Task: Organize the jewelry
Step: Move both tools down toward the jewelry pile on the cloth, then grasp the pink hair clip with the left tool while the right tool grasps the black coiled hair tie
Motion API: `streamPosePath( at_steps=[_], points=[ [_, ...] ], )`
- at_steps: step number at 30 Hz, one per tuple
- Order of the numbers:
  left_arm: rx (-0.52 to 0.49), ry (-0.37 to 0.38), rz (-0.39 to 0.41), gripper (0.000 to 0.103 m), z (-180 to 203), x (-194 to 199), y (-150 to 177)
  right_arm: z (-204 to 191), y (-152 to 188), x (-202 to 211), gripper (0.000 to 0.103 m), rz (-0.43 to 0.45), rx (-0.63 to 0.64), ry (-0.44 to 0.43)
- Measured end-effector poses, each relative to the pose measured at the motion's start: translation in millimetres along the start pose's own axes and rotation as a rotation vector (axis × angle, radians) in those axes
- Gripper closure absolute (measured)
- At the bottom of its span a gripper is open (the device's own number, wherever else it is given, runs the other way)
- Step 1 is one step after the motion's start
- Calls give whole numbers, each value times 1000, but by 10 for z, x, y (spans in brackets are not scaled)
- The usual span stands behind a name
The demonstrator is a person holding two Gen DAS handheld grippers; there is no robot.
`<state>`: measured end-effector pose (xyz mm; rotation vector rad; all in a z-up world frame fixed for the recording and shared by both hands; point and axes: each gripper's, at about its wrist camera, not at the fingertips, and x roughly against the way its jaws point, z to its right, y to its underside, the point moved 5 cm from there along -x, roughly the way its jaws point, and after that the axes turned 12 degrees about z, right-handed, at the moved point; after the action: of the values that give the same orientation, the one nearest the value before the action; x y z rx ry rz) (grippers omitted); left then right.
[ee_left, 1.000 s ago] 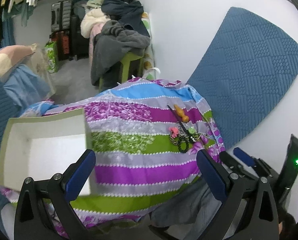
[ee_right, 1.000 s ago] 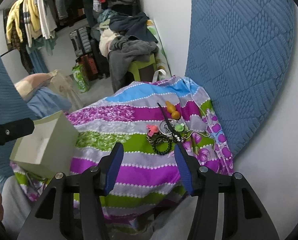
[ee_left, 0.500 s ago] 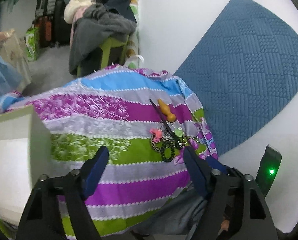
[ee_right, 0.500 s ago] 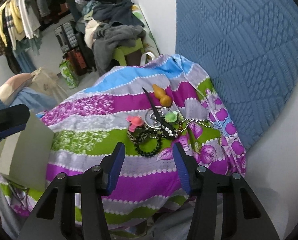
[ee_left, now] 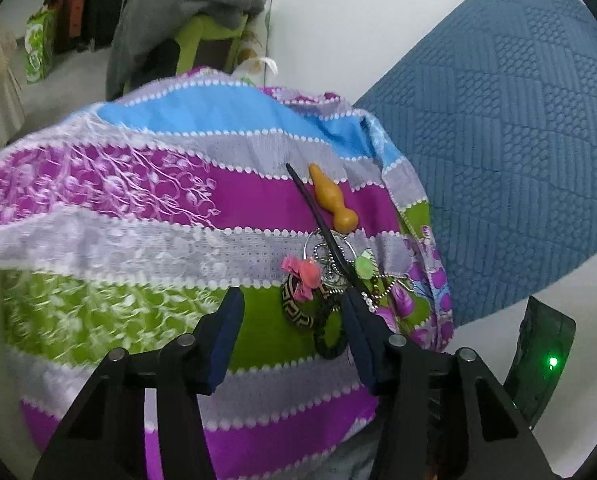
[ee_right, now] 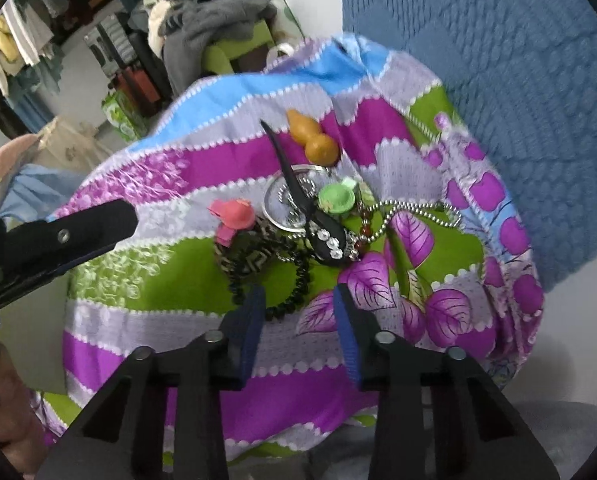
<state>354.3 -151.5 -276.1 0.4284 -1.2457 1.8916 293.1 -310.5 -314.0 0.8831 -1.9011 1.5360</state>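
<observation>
Jewelry (ee_right: 298, 216) lies heaped on the striped cloth (ee_right: 170, 320). Approach step: the left gripper (ee_left: 290, 320) and right gripper (ee_right: 298, 304), jaws just narrowing yet part-open and empty, hover near it. Next: pinching 1 piece, likely the black beaded bracelet (ee_right: 294, 292). Rightward: glossy orange gourd (ee_right: 314, 140), metal bead chain (ee_right: 414, 208).

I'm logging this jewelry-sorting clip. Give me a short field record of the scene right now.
surface: striped floral cloth
jewelry pile: black bead bracelet, silver hoop, ball chain, black hair clip, tangled together
other items: orange gourd charm, pink piece, green piece
left hand-held gripper: jaws just closing, nothing between them
right hand-held gripper: jaws just closing, empty, near the bracelet
</observation>
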Motion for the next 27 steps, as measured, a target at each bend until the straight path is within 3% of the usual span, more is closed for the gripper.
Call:
streamPosePath(
  at_steps=[8,12,16,18,24,25,27],
  points=[
    [12,29,-35,59,-8,-423,16,31,-17,-152,78,-15,15,1],
    [3,36,-53,66,-4,-570,12,35,-31,-184,78,-8,18,4],
    [-15,37,-63,67,-1,-670,25,27,-36,-208,78,-6,25,5],
    [-18,50,-62,75,22,-710,10,21,-34,-206,78,-6,25,5],
    [-62,47,-49,76,134,-736,-13,17,-48,-221,77,-2,31,8],
    [-63,50,-44,91,140,-713,-17,22,-49,-223,77,-2,28,6],
    [-51,63,-41,90,148,-666,-41,20,-51,-221,77,-3,23,5]
  ],
)
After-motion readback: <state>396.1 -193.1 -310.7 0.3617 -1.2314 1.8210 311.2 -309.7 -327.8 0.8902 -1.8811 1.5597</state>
